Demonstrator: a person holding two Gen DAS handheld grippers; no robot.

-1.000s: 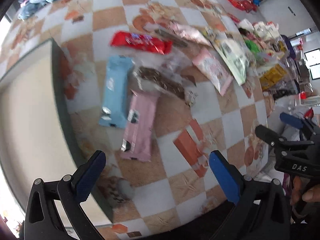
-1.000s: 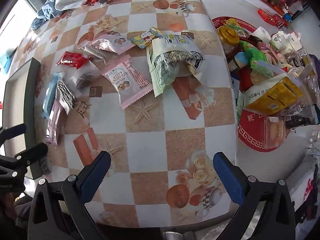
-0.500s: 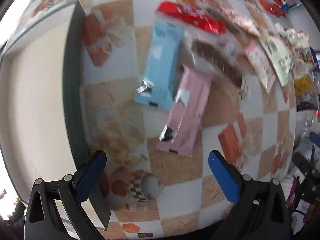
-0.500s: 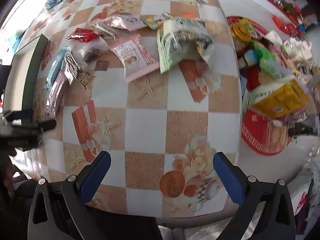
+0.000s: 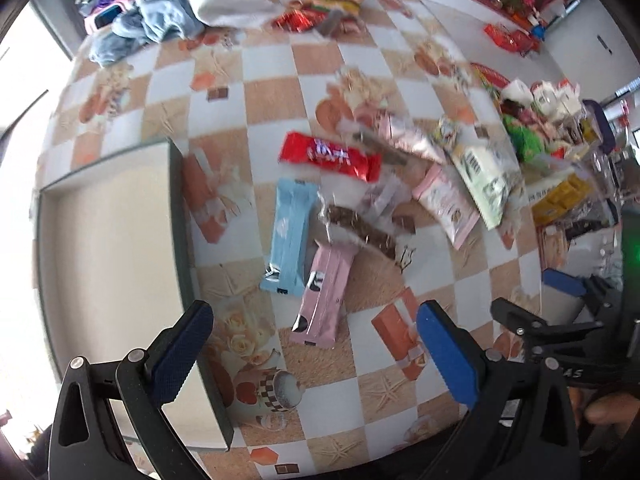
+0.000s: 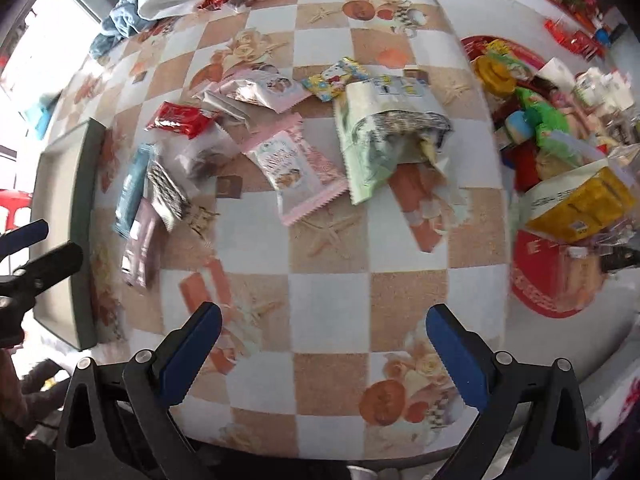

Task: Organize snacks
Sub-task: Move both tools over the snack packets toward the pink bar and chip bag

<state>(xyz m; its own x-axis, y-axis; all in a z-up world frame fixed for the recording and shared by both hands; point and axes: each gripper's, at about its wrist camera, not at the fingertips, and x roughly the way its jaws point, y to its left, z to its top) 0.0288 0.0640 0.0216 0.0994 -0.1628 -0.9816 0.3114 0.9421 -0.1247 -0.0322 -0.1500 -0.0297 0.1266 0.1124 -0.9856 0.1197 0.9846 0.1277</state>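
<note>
Left tool [image 5: 312,330] spread wide, empty (above pink packet [image 5: 322,294]) | right tool [image 6: 324,334] spread wide, empty

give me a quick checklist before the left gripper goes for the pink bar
1. Left gripper open and holding nothing: ok.
2. Pink bar in view ahead of the fingers: ok.
3. Pink bar free of neighbours: not ok, the brown snack in clear wrap lies across its far end and the blue bar touches its side.
4. Tray has room: ok, its visible floor is bare.
5. Right gripper out of the way: ok, open and off to the right.
6. Gripper lined up over the bar: cannot tell, the view is blurred.
</note>
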